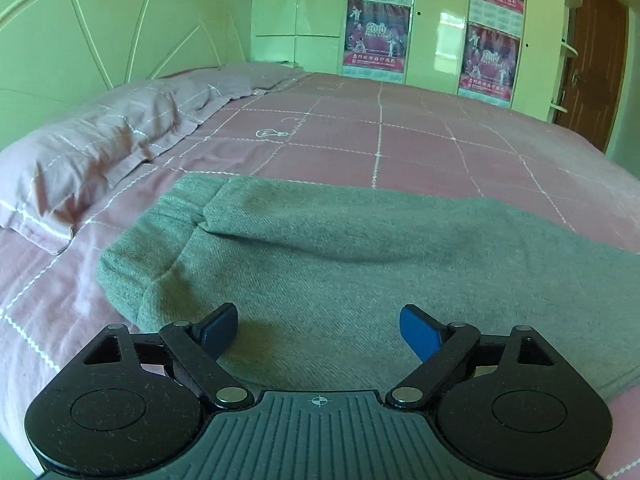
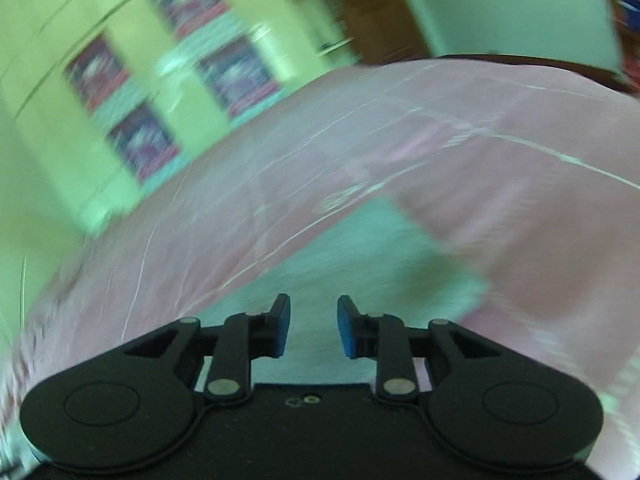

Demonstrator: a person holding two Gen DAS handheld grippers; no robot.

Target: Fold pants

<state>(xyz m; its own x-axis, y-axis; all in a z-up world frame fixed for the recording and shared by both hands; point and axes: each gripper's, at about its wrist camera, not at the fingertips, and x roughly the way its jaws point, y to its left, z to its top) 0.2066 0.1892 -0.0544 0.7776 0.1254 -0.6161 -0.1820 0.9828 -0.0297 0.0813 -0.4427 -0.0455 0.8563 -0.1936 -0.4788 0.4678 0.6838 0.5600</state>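
Grey-green pants (image 1: 328, 256) lie folded flat on the pink bed (image 1: 400, 136), one rounded folded end at the left. My left gripper (image 1: 319, 330) hovers just over the near part of the cloth, its blue pads wide apart and nothing between them. In the blurred right wrist view the pants (image 2: 360, 248) show as a pale green patch on the pink bed (image 2: 500, 160). My right gripper (image 2: 314, 326) sits above that patch with a narrow gap between its blue pads, and no cloth is caught in the gap.
A pink pillow (image 1: 92, 156) lies at the left by the pale headboard (image 1: 80, 40). Beyond the bed's far edge stands a light green wardrobe (image 1: 436, 20) with posters, and a brown door (image 1: 596, 60) at the right. The right wrist view is smeared and tilted.
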